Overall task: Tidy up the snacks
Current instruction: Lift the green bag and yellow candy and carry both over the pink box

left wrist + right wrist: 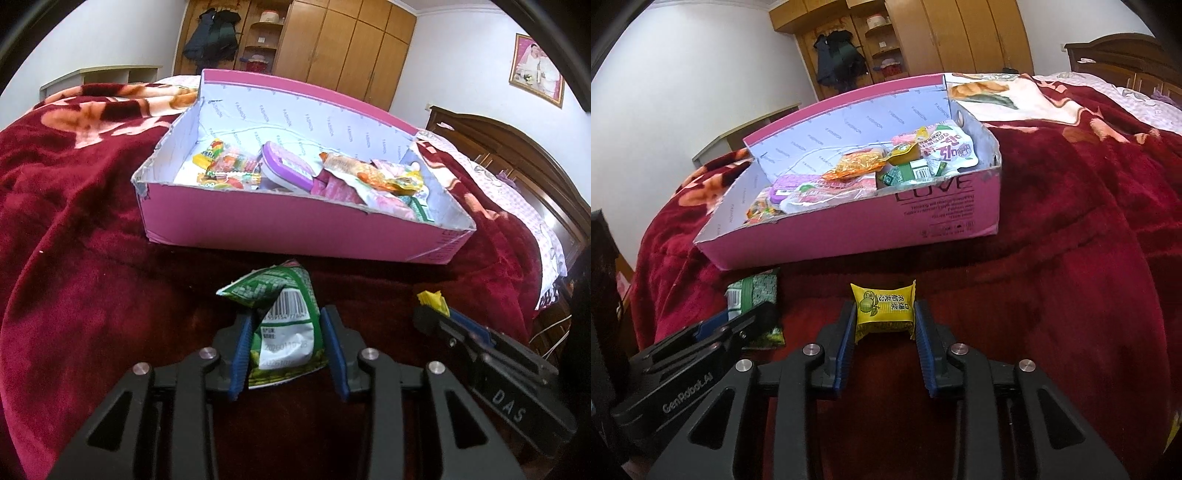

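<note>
In the left wrist view my left gripper (286,325) is shut on a green-and-white snack packet (275,293) with a barcode, and its blue pads press the packet's two sides just above the red blanket. My right gripper (884,317) is shut on a small yellow packet (882,306) with a lime picture. Each gripper shows in the other's view: the right one (434,314) with the yellow packet (432,297), the left one (753,321) with the green packet (753,291). A pink cardboard box (258,225) (849,232) lies behind both, holding several snack packets.
Everything rests on a bed covered by a dark red floral blanket (74,221). A wooden headboard (517,147) stands at the right, and a wardrobe (351,48) with hanging coats stands against the far wall. Bare blanket lies between the grippers and the box.
</note>
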A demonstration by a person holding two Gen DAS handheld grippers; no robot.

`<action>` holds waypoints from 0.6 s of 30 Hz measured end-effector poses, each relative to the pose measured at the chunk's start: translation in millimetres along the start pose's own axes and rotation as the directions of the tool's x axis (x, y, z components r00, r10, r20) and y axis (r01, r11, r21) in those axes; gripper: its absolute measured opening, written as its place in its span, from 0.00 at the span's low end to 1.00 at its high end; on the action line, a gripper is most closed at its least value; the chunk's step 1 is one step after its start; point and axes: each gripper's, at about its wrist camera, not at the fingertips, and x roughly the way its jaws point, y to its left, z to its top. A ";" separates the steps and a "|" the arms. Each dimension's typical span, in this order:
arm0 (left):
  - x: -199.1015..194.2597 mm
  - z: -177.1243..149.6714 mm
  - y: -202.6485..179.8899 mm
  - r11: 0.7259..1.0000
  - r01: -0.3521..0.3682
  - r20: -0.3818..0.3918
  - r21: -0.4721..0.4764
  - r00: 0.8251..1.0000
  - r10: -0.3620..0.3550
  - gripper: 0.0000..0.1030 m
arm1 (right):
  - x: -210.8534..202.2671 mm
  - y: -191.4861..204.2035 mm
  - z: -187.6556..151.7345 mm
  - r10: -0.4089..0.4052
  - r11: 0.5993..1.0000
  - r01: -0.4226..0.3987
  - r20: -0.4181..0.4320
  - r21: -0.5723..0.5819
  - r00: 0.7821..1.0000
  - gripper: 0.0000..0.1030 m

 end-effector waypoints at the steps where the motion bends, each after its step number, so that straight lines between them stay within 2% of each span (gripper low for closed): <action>1: -1.6 0.0 -1.4 1.000 0.001 0.002 0.005 1.000 -0.001 0.37 | -1.2 0.1 -0.5 0.002 1.000 -0.002 0.001 0.000 1.000 0.31; 18: -28.9 5.4 -10.1 1.000 0.010 0.053 0.024 0.999 -0.011 0.36 | -29.4 4.3 4.2 0.038 0.999 -0.038 0.038 -0.009 0.999 0.31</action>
